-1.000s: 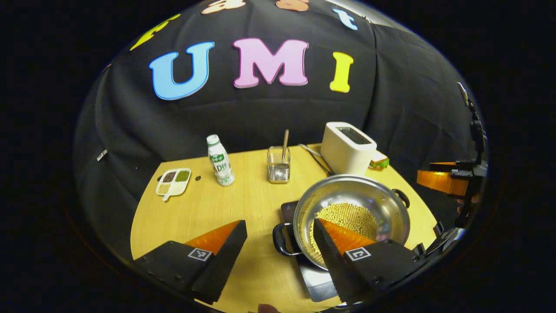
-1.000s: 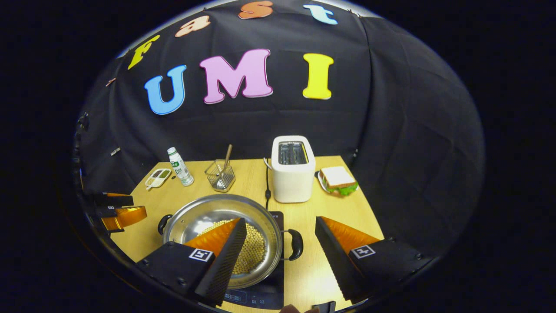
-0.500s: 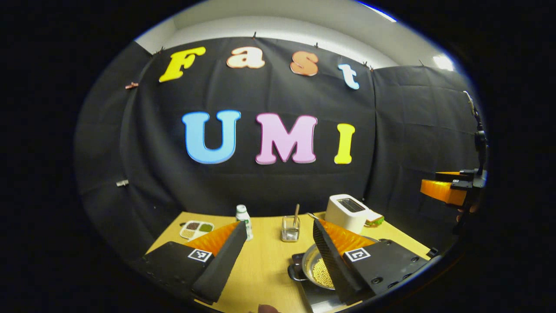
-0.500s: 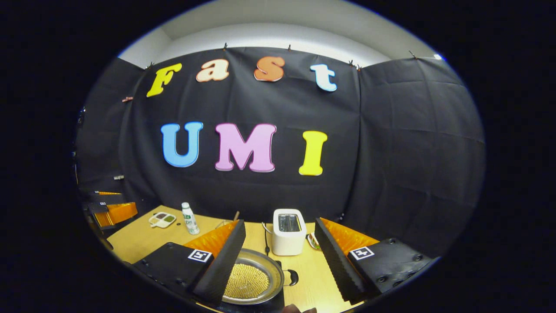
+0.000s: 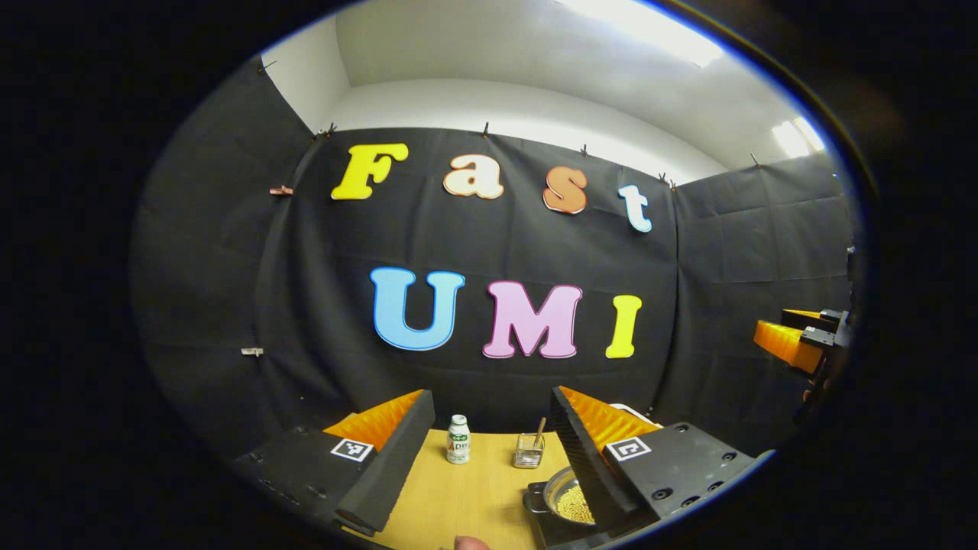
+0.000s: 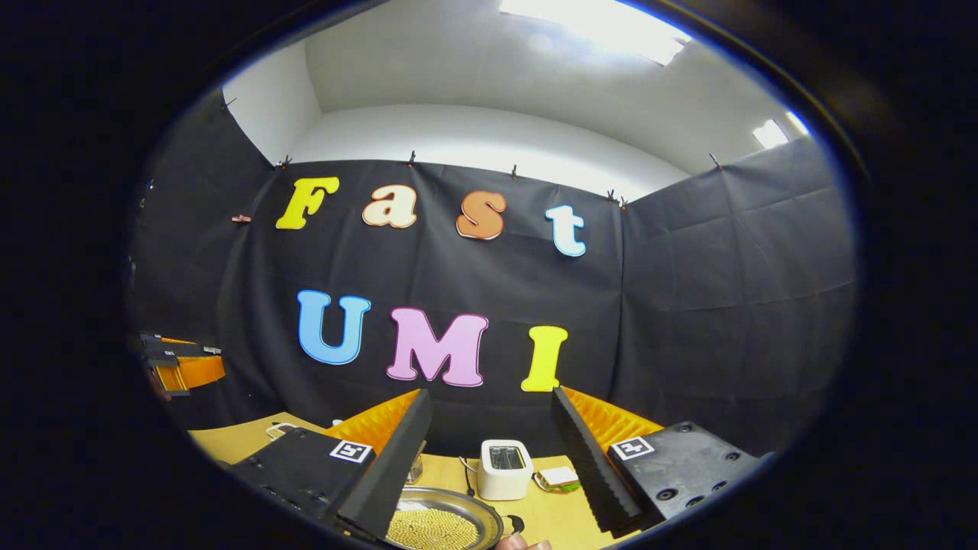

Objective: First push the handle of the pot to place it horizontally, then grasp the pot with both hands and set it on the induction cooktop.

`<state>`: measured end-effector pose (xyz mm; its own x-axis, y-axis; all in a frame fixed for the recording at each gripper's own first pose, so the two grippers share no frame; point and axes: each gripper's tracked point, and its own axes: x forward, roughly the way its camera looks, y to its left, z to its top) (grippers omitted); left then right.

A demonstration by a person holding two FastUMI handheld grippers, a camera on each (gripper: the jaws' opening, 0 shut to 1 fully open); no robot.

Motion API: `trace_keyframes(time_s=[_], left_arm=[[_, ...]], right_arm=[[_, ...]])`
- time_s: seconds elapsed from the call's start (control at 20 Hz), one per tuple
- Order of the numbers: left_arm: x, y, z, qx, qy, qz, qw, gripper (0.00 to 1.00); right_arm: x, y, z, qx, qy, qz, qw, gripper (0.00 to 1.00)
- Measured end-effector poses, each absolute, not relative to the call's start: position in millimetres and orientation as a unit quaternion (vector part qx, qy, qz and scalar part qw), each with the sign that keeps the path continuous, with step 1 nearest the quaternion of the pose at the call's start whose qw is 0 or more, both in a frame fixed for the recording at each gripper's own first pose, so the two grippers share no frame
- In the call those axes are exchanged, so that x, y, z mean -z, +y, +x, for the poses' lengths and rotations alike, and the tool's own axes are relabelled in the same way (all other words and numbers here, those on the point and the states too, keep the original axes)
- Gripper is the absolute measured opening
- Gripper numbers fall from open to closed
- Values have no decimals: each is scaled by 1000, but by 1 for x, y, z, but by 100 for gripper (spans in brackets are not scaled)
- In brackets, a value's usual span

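The steel pot (image 5: 569, 500) holding pale beans rests on the dark induction cooktop (image 5: 548, 533), low in the left gripper view, partly behind my right-hand finger. In the right gripper view the pot (image 6: 439, 525) sits at the bottom edge, with a black side handle (image 6: 516, 523) showing. My left gripper (image 5: 489, 397) is open, raised well back from the pot, nothing between its fingers. My right gripper (image 6: 490, 397) is also open and empty, held high. Each gripper shows far off in the other's view: the right gripper (image 5: 795, 340) and the left gripper (image 6: 179, 365).
On the wooden table (image 5: 466, 496) stand a small white bottle (image 5: 458, 439) and a wire holder (image 5: 529, 451) with a utensil. A white toaster (image 6: 504, 470) and a sandwich (image 6: 558, 479) sit behind the pot. A fingertip (image 6: 519, 542) shows at the bottom edge.
Both grippers have risen and tilted upward, away from the pot. The pot and table have dropped to the bottom of both views. The pot stays on the cooktop.
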<state>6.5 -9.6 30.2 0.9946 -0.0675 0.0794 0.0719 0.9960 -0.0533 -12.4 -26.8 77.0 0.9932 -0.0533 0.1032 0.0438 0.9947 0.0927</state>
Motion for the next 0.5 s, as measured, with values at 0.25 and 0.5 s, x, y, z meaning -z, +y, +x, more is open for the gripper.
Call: trace_keyframes(time_s=[0.25, 0.5], left_arm=[[-32, 11, -22, 19, -28, -19, 999, 94], [-23, 19, -24, 8, -12, -11, 1000, 95]], right_arm=[[-75, -16, -20, 23, -40, 36, 998, 97], [-68, -13, -21, 24, -27, 46, 998, 97]])
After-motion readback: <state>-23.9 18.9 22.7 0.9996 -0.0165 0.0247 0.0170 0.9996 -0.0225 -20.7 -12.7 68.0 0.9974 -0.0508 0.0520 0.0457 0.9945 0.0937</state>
